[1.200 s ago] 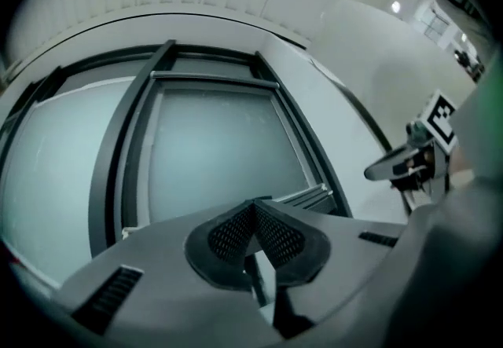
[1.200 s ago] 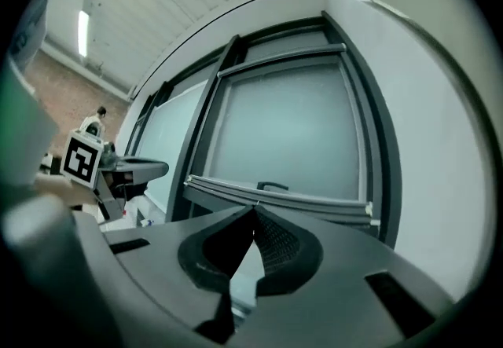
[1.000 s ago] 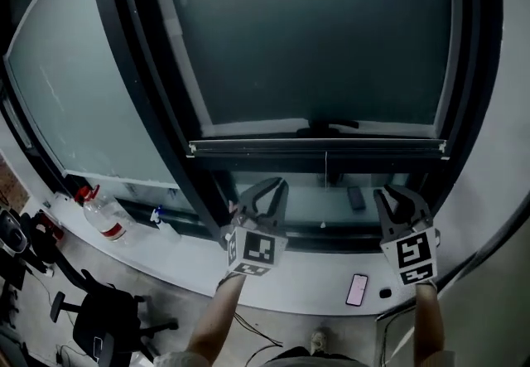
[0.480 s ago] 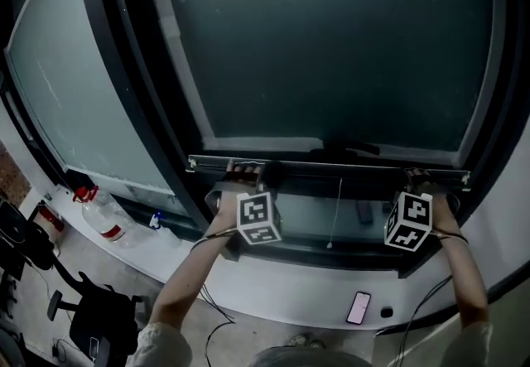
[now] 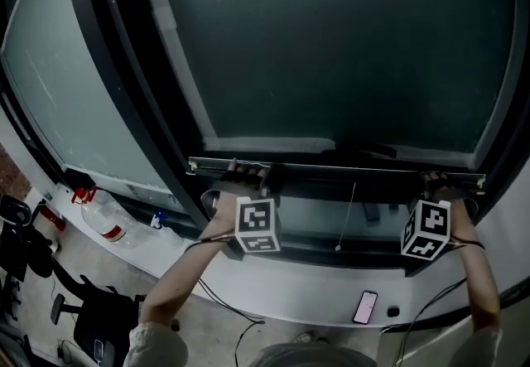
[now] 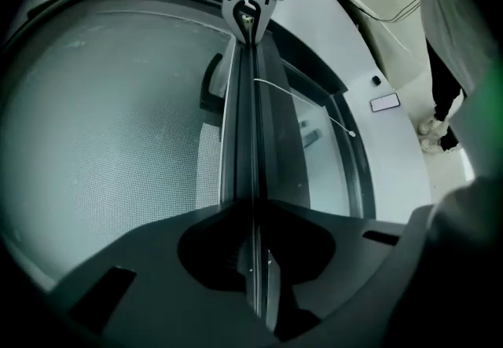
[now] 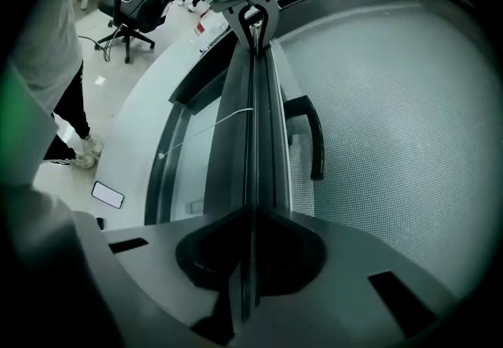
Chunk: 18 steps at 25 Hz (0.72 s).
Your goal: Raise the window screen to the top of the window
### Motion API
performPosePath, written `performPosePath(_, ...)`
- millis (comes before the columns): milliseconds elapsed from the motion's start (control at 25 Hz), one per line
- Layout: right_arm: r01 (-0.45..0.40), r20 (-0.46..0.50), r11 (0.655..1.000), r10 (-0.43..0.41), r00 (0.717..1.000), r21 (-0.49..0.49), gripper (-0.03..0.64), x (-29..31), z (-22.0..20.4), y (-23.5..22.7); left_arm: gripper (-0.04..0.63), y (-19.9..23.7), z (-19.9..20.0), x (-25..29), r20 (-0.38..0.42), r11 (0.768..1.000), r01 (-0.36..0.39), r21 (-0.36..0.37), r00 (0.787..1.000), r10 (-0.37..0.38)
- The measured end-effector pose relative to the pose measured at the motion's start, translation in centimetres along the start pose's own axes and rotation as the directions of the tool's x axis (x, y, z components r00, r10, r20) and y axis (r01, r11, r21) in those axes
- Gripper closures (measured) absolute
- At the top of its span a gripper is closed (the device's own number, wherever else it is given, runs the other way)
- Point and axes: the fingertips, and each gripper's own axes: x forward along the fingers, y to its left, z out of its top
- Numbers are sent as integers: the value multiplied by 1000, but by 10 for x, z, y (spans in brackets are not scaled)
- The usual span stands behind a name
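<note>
The window screen's mesh [image 5: 331, 42] covers most of the window, and its dark bottom bar [image 5: 339, 171] runs level across the head view. My left gripper [image 5: 247, 179] is shut on the bar near its left end. My right gripper [image 5: 436, 185] is shut on it near the right end. In the left gripper view the left gripper [image 6: 253, 209] clamps the bar [image 6: 250, 126] edge-on, with the right gripper [image 6: 250, 12] at the far end. In the right gripper view the right gripper [image 7: 253, 217] clamps the same bar [image 7: 255, 126], with the left gripper [image 7: 251, 24] far along it.
A thin pull cord [image 5: 344, 220] hangs from the bar's middle. A black window handle [image 7: 314, 142] sits on the frame behind the mesh. A phone [image 5: 365, 306] lies on the white sill [image 5: 290, 287]. A water bottle [image 5: 103, 220] and spray bottle [image 5: 157, 219] stand at left, above an office chair [image 5: 91, 324].
One second ago both grippers hung open below the bar. They rose and closed on its two ends; since half a second ago they have stayed clamped there.
</note>
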Motion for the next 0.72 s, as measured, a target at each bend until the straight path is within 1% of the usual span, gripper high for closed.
performPosePath(80,-19,1,1000,19,1000,1,589,0,0,0,545,0,0,-1,0,1000,-6,1,1000,6)
performPosePath(120,-33,-2,999,33,999,2,589,0,0,0,545,-1,0,0,-8,1000,13,6,1000,-13)
performPosePath(200,-75,-14,997,75,997,6,591,0,1,-2,556,-2,1,1,-37,997,77,21,996,-76)
performPosePath(280,-122,-29,992,122,992,13,591,-1,1,-1,569,-5,1,3,-73,990,138,21,988,-136)
performPosePath(400,-164,-45,986,165,985,26,592,-2,2,-2,574,-6,0,5,-117,976,218,-13,969,-218)
performPosePath(440,-177,-45,984,178,983,30,592,-2,3,-2,575,-7,0,5,-123,967,255,-23,959,-256)
performPosePath(480,-202,-39,979,203,978,35,594,-2,3,-2,577,-7,-1,5,-120,953,303,-29,945,-304)
performPosePath(560,-291,-8,955,292,956,55,595,-2,4,-1,577,-9,-2,3,-93,913,407,-39,908,-409)
performPosePath(640,-383,33,920,382,924,81,600,-3,5,1,580,-12,-2,2,-40,867,494,-60,867,-497)
performPosePath(680,-408,48,908,406,913,89,600,-4,5,2,580,-13,-2,1,-7,847,527,-72,849,-529)
performPosePath(720,-417,59,904,413,909,93,600,-4,6,3,580,-13,-1,0,25,834,546,-83,837,-546)
